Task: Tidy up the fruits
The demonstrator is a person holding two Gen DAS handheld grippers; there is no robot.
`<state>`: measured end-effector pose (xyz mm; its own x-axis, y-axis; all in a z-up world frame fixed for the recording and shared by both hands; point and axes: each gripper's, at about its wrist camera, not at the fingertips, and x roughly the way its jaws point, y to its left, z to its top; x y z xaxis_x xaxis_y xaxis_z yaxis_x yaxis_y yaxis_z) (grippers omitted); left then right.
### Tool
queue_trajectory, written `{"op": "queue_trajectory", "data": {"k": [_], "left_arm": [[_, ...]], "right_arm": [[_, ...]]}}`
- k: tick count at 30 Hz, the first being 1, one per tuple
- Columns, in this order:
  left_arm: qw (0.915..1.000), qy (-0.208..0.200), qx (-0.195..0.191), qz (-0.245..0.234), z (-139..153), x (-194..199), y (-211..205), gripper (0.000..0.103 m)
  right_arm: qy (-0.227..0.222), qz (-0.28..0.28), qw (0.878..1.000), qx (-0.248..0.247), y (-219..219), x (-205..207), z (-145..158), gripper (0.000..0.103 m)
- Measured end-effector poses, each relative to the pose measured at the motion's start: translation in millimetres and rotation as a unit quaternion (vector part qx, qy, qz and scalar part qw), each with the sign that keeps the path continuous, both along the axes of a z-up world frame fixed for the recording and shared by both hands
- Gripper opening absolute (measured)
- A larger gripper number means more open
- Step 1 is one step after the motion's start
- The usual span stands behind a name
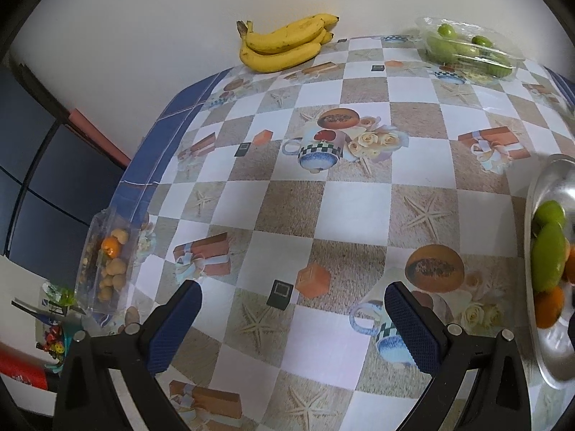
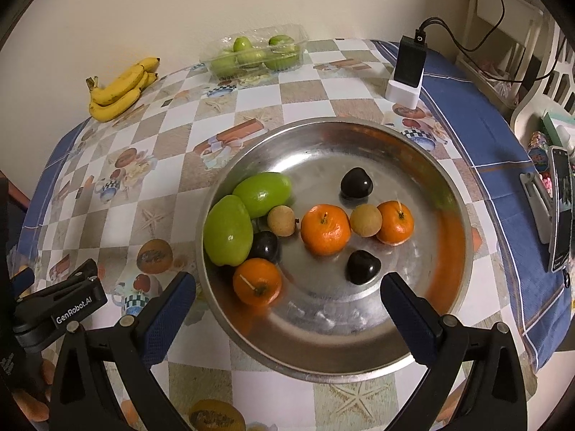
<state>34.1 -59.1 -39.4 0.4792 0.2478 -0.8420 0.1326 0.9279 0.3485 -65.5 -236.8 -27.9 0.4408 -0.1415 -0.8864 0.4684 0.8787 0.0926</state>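
Observation:
A steel bowl (image 2: 445, 194) sits under my open right gripper (image 2: 287, 291). It holds two green fruits (image 2: 230, 230), three oranges (image 2: 325, 229), two small brown fruits (image 2: 366, 219) and three dark plums (image 2: 355, 182). My left gripper (image 1: 293, 300) hangs open and empty over the patterned tablecloth (image 1: 323, 194), with the bowl's rim (image 1: 532, 194) at its right. A banana bunch (image 1: 284, 45) lies at the far edge by the wall. A clear tray of green fruits (image 1: 467, 48) sits at the far right. Another clear tray (image 1: 107, 262), holding small brown fruits and an orange, rests on the table's left edge.
A black charger on a white stand (image 2: 408, 72), with cables, stands at the table's far right corner. A phone on a holder (image 2: 560, 212) sits at the right edge. The left gripper's body (image 2: 57, 305) shows at lower left in the right wrist view. A wall runs behind the table.

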Motion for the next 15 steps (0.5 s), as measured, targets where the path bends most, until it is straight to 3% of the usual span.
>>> {"op": "queue_trajectory", "data": {"k": [15], "left_arm": [[0.9998,-0.004,-0.011,-0.019,15.4,-27.1,10.7,0.103]], "right_arm": [[-0.004,0.008,1.000,0.000,16.0,-17.5,5.4,0.102]]}}
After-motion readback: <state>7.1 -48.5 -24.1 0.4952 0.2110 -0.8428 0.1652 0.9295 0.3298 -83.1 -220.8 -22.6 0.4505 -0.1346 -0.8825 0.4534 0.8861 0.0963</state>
